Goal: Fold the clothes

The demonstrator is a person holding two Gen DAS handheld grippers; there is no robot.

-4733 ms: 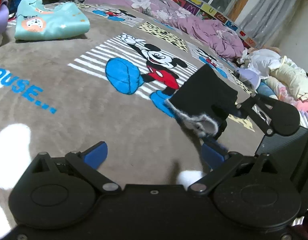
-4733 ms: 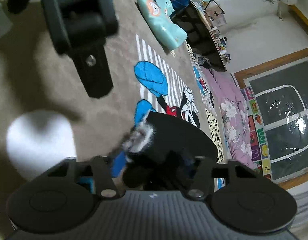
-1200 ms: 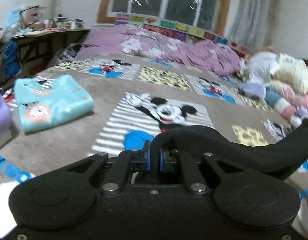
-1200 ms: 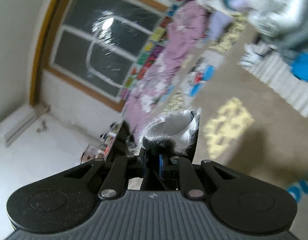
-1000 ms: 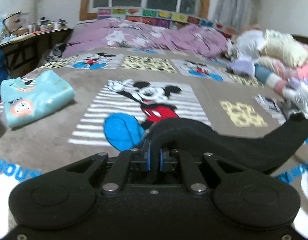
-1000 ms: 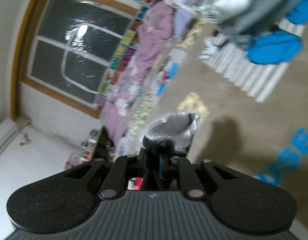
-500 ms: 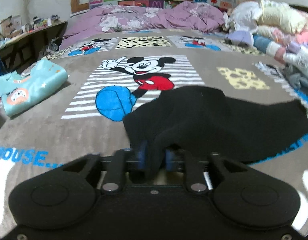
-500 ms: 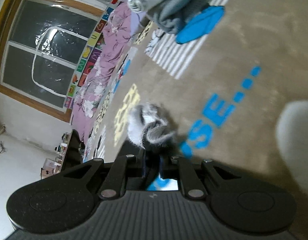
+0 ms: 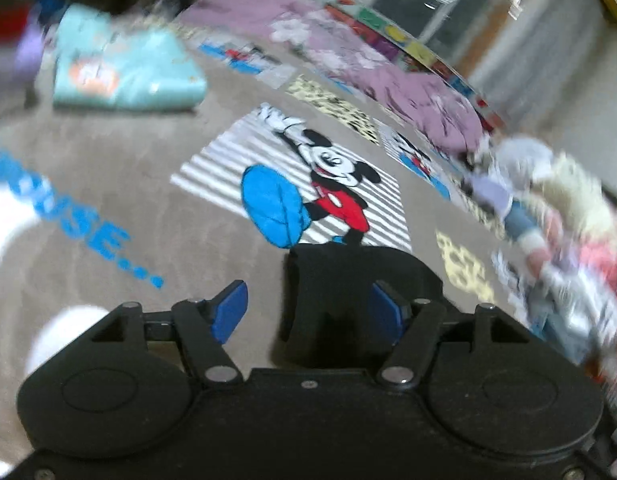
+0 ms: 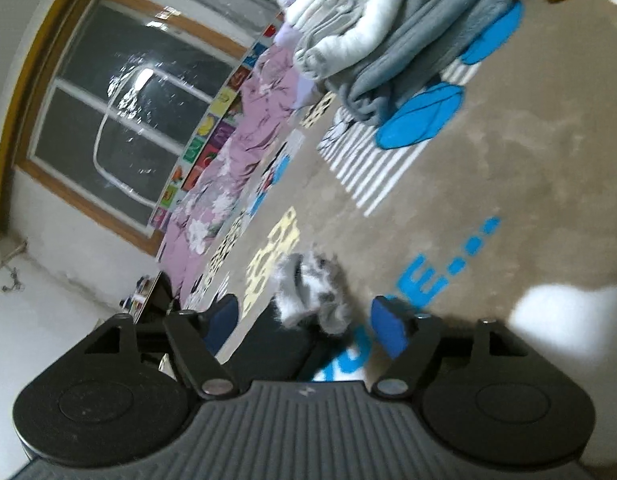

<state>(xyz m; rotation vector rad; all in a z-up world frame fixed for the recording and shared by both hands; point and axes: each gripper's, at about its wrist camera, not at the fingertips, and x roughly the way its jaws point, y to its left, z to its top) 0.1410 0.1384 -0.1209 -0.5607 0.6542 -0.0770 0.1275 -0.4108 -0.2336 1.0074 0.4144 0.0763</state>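
Observation:
A black garment [image 9: 348,284] lies on the brown Mickey Mouse blanket [image 9: 148,200], its near edge between my left gripper's open fingers. My left gripper [image 9: 308,312] is open, its blue pads [image 9: 228,312] apart on either side of the cloth. In the right wrist view the same garment [image 10: 276,344] shows its grey fleecy lining [image 10: 312,292] turned up at one end. My right gripper [image 10: 304,328] is open above that fluffy end, not touching it.
A folded teal shirt [image 9: 124,76] lies at the far left. A purple quilt [image 9: 368,68] runs along the window side. A heap of unfolded clothes [image 9: 556,216] sits at the right; it also shows in the right wrist view [image 10: 388,28].
Both grippers carried the black garment through the air, laid it on the blanket, then opened and let it go. The left wrist view is now blurred.

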